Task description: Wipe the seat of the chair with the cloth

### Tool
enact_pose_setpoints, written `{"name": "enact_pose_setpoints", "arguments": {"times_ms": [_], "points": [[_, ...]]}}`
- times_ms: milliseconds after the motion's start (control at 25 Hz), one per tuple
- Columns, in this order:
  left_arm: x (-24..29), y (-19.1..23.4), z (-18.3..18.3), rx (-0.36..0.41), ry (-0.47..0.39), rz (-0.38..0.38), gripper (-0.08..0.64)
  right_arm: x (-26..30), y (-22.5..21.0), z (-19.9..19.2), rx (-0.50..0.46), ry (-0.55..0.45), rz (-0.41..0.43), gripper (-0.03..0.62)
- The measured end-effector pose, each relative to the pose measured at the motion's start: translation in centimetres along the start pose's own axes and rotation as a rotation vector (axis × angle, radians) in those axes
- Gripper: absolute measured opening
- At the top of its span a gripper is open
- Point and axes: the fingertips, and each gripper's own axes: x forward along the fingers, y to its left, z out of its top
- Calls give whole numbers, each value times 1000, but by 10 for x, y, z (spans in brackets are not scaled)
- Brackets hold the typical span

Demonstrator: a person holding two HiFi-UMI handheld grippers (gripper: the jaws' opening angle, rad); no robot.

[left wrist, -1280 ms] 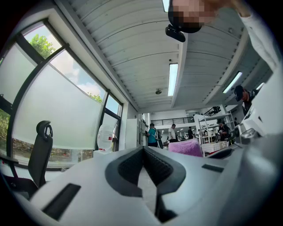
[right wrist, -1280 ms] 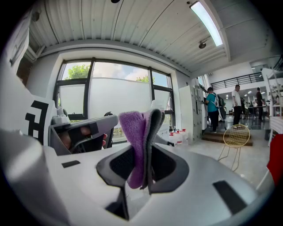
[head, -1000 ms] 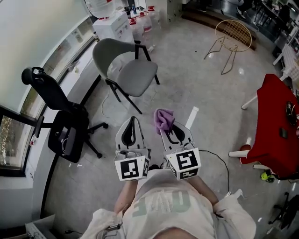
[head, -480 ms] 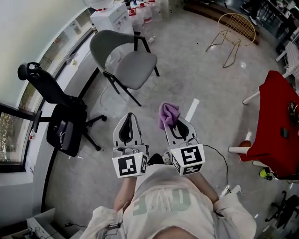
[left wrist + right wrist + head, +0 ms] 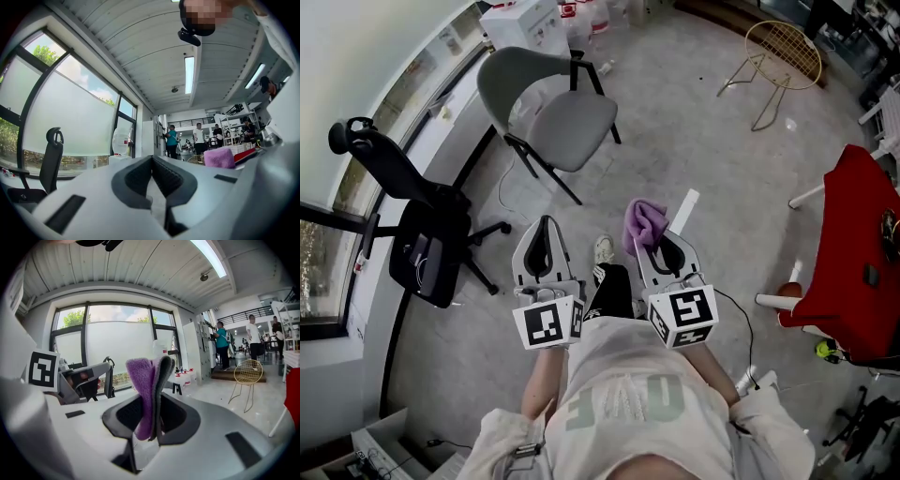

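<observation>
A grey chair (image 5: 551,108) with black legs stands on the floor ahead, its seat (image 5: 572,128) bare. A purple cloth (image 5: 644,222) sticks out of my right gripper (image 5: 654,242), which is shut on it; the cloth (image 5: 143,390) is pinched between the jaws in the right gripper view. My left gripper (image 5: 542,231) is shut with nothing in it, its jaws (image 5: 152,161) pressed together. Both grippers are held close to the person's body, well short of the chair.
A black office chair (image 5: 417,234) stands at the left by the window. A gold wire chair (image 5: 778,61) is at the far right, a red table (image 5: 862,253) at the right edge. White boxes and bottles (image 5: 539,14) sit behind the grey chair. People stand far off in the room.
The person has stepped forward: the grey chair and the room shifted in view. Both grippers stayed in front of the body, drifting slightly apart, the cloth still held.
</observation>
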Motion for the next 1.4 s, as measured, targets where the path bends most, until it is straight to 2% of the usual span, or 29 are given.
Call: {"name": "enact_pose_setpoints", "arguments": {"times_ms": [280,600,880,1040,1160,1400], "points": [[61,11,-23,-9,20,-16,12,54,-34,6,3,15,-31,97],[208,32,-35,-35,3,-57,12,167,-96,36,-8,55,-81,97],[353,82,-8,-7,-49,-65,12,308,-118,111,-33,27,-19,97],[417,103,11,10,-97,-47,12,375,-128,153,-45,-7,16,97],[447,115,11,1,-96,-24,12,406,-133,168,-54,-5,44,97],[474,126,2,-16,-57,31,12,443,-148,174,-56,30,89,97]]}}
